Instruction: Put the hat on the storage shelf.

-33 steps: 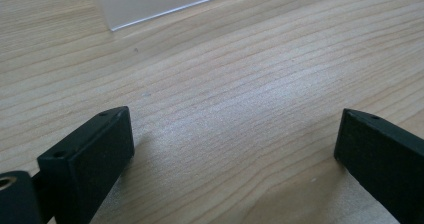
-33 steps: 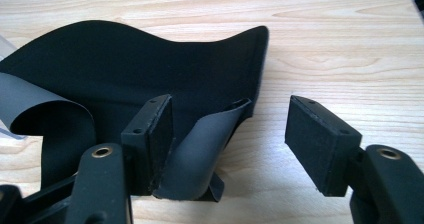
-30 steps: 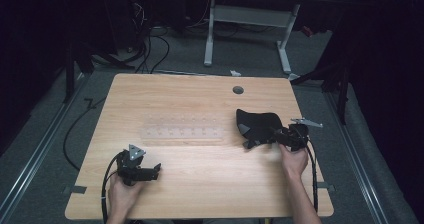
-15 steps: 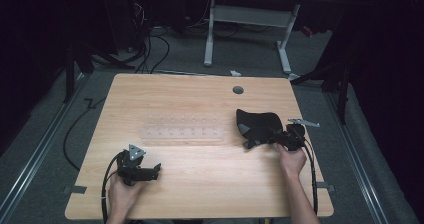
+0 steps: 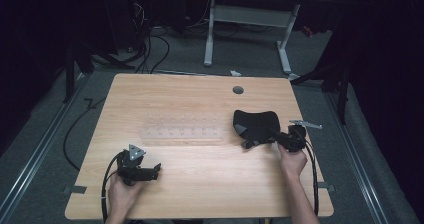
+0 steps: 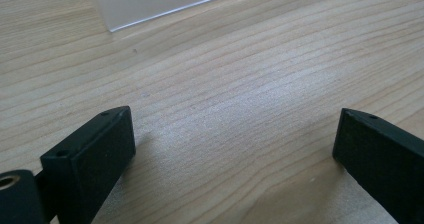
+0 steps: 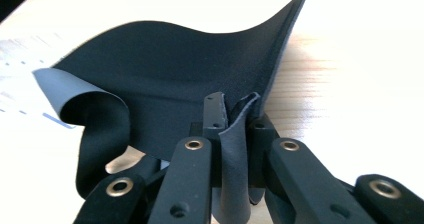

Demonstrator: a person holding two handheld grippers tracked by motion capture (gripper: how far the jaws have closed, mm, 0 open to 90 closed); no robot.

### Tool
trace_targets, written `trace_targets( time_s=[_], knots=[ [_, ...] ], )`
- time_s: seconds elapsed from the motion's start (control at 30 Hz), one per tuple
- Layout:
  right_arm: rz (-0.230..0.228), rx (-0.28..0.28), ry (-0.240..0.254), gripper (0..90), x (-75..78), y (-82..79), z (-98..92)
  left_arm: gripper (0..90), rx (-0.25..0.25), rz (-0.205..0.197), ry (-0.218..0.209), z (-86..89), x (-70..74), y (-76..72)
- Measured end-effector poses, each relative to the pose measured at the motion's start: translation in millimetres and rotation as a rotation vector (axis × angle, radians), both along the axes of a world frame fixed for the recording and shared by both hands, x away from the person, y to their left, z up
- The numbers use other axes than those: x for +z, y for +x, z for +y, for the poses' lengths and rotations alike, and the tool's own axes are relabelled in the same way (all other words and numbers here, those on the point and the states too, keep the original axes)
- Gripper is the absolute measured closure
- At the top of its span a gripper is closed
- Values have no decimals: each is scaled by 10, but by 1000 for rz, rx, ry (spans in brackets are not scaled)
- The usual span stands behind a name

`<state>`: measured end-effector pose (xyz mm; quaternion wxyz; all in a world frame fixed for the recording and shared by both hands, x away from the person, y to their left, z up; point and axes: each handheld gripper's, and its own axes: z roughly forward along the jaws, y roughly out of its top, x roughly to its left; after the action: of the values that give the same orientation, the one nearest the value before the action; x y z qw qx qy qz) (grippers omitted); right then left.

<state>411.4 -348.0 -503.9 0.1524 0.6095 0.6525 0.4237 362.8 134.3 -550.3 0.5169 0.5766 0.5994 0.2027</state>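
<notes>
Right gripper view: the right gripper (image 7: 235, 121) fingers pinch the black pad (image 7: 175, 69) edge; lift it slowly, grip firm. The left gripper (image 6: 235, 149) fingers stand spread above the table (image 6: 240, 74).

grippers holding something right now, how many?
1. The right gripper, at the table's right side, is shut on a fold of the black mat. The left gripper, near the front left, is open over bare wood.

Black curled pad (image 5: 256, 122), edge in right tool (image 5: 252, 142)
</notes>
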Motion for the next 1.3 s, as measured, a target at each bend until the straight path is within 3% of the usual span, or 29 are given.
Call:
trace_targets(
  time_s=[0.23, 0.4, 0.67, 0.87, 1.23, 1.3],
  knots=[
    [-7, 6, 29, 857, 10, -12, -8, 40, 0, 0, -3, 2, 1, 1],
    [-21, 11, 24, 859, 35, -32, 3, 39, 5, 2, 0, -3, 2, 2],
    [-46, 25, 25, 861, 110, -95, 6, 72, -29, -9, -4, 13, 7, -18],
    [-66, 36, 50, 861, 214, -235, -44, 131, -32, -17, -14, 28, 16, -24],
    [-69, 74, 78, 861, 224, -458, -63, 145, -70, -27, -16, 14, 26, -73],
    [-73, 84, 82, 861, 243, -502, -50, 148, -74, -44, -25, 5, 36, -95]
  ],
)
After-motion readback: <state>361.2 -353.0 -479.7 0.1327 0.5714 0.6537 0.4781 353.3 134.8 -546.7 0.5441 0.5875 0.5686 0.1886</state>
